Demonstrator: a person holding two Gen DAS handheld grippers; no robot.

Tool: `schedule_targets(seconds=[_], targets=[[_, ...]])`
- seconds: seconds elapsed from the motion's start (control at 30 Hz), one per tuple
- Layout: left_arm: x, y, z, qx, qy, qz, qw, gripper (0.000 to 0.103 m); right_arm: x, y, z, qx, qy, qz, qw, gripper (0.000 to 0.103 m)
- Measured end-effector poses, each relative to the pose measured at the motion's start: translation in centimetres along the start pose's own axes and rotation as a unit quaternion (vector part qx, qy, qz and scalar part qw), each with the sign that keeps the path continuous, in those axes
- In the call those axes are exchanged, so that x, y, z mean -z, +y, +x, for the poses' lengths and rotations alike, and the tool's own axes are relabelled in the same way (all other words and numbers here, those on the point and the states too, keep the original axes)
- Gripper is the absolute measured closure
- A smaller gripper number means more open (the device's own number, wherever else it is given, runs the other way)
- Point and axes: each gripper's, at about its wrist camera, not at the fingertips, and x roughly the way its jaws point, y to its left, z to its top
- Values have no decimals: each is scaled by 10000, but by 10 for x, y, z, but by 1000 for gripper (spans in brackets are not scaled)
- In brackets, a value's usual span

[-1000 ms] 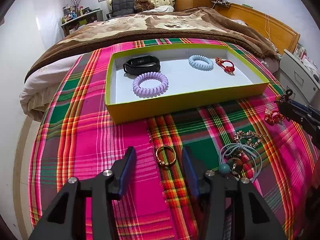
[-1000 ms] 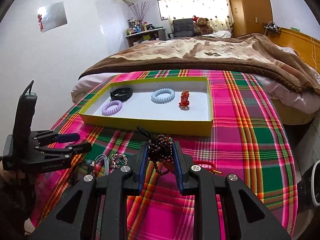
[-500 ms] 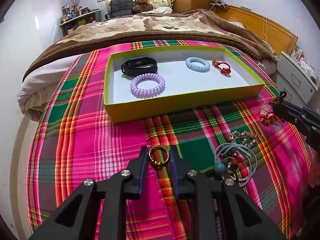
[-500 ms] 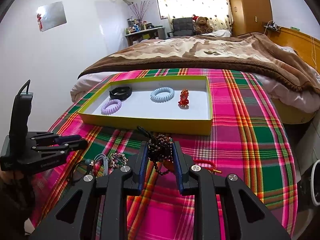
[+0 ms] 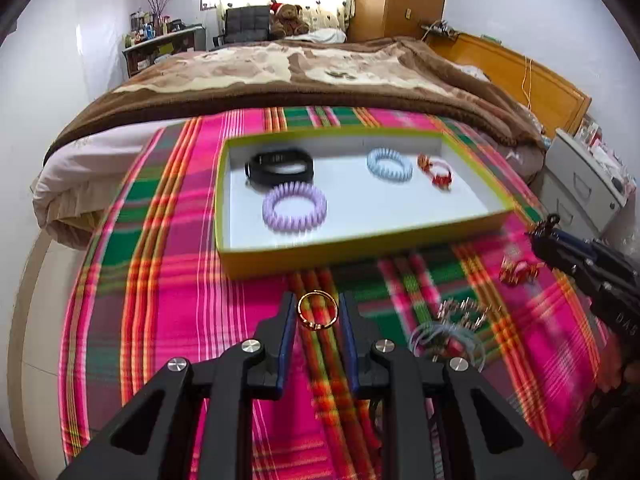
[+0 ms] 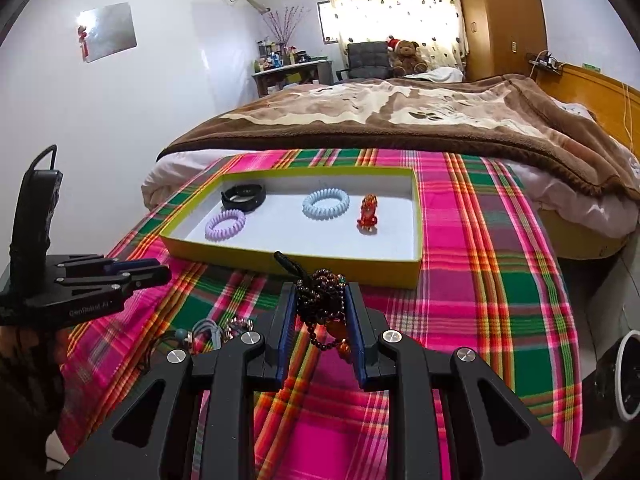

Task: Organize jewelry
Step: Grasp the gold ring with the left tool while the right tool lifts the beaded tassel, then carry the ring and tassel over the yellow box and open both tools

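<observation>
My left gripper pinches the gold ring, seemingly upright, facing me; my right gripper clenches the dark bead bracelet, hanging lengthwise downward.

Side plate of left hand-held gripper: from the right wrist view I read pale lettering, roughly "GenRobot.AI"; the first letters are soft, so I am not sure of the exact spelling.
Body of right hand-held gripper: from the left wrist view I make out "DAS" in pale letters on the black casing near the frame edge; the rest of the word is cut off.
Black smart band in the yellow-rimmed box: its screen shows marks I cannot read.
Green sign on the wooden headboard: too small for me to read.
</observation>
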Motion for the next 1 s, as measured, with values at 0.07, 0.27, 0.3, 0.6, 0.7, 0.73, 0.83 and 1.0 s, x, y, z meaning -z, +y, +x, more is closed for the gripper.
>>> schedule_targets(seconds=[0.07,0.27,0.3,0.6,0.7,0.73,0.83,1.0], targets=[[-7,-1,-2,47,-61,7,10000,81,-5,-2,0,1,-9,18,10000,78],[-33,-5,-1,194,-212,49,9996,81,-26,-8,9,24,-17,-41,10000,78],[-38,-7,1,215,-245,72,9994,81,-29,-9,12,45,5,-48,10000,78],[-70,-24,30,427,-195,261,9986,81,-49,-18,47,166,256,-108,9995,78],[-78,-24,44,424,-120,248,9987,81,-51,-21,58,159,376,-115,9991,78],[-80,-24,48,421,-105,225,9988,81,-51,-22,63,172,438,-125,9988,78],[-86,-22,64,388,5,213,9990,81,-49,-25,76,150,602,-118,9980,78],[-90,-19,86,379,174,153,9990,81,-49,-26,90,156,795,-185,9965,78]])
